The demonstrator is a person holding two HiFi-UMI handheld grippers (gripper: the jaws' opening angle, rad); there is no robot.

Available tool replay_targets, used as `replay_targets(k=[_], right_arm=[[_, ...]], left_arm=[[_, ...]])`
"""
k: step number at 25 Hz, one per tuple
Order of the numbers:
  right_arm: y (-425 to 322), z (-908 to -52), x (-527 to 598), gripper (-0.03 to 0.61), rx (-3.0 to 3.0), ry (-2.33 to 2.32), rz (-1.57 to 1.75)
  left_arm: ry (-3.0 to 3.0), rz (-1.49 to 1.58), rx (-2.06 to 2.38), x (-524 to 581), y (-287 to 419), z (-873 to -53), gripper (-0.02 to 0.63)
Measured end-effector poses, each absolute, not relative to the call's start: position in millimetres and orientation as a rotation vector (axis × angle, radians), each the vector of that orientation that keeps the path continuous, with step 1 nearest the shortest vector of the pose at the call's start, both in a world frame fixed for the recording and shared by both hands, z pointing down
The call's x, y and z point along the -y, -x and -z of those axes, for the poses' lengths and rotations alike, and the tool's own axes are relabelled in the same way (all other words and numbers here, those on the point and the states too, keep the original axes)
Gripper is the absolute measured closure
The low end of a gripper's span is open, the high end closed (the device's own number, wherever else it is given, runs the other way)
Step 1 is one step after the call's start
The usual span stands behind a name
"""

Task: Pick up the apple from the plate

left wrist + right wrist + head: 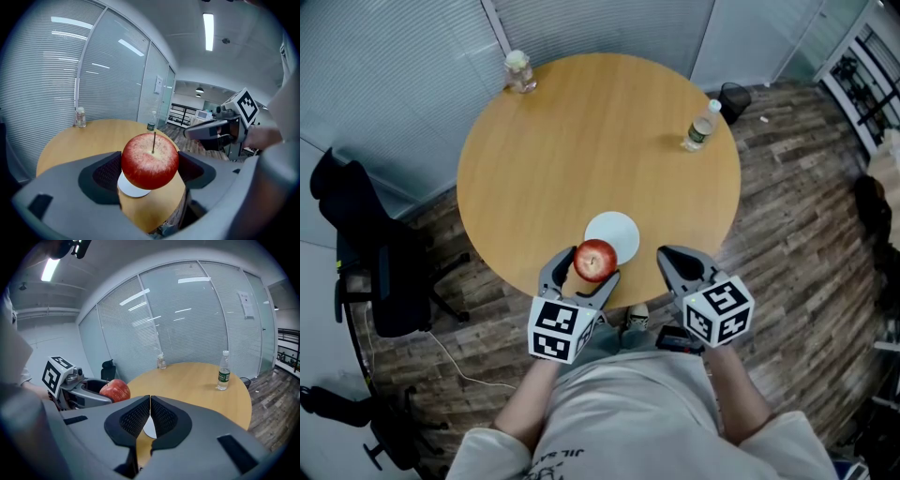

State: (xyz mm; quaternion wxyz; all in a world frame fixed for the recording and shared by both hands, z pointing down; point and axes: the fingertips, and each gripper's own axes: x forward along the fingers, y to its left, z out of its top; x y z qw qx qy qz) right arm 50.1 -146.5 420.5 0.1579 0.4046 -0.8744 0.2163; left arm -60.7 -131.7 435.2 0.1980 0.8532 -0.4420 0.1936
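A red apple (595, 260) with an upright stem is clamped between the jaws of my left gripper (590, 268), lifted above the table's near edge. In the left gripper view the apple (150, 161) fills the space between the dark pads, with the white plate (133, 188) bare beneath it. The small round plate (616, 234) lies on the round wooden table (581, 141) just beyond the apple. My right gripper (675, 259) hangs to the right of the plate, jaws pressed together on nothing (150, 416). From the right gripper view the apple (115, 390) shows at the left.
A clear jar (519, 71) stands at the table's far left edge, a plastic water bottle (701, 126) at the far right. A black office chair (375, 272) stands left of the table, a dark bin (734, 98) beyond it. Glass walls with blinds close the back.
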Motion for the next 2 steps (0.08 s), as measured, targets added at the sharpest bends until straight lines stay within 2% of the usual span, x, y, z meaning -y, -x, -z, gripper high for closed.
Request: replay_targets(k=[2], right_arm=[[-49.3,-421.0,145.7,0.548,2.5,-1.154,-0.62]], left_arm=[[-2.384,-0.548,1.231,130.5,60.9,-436.5,0.238]])
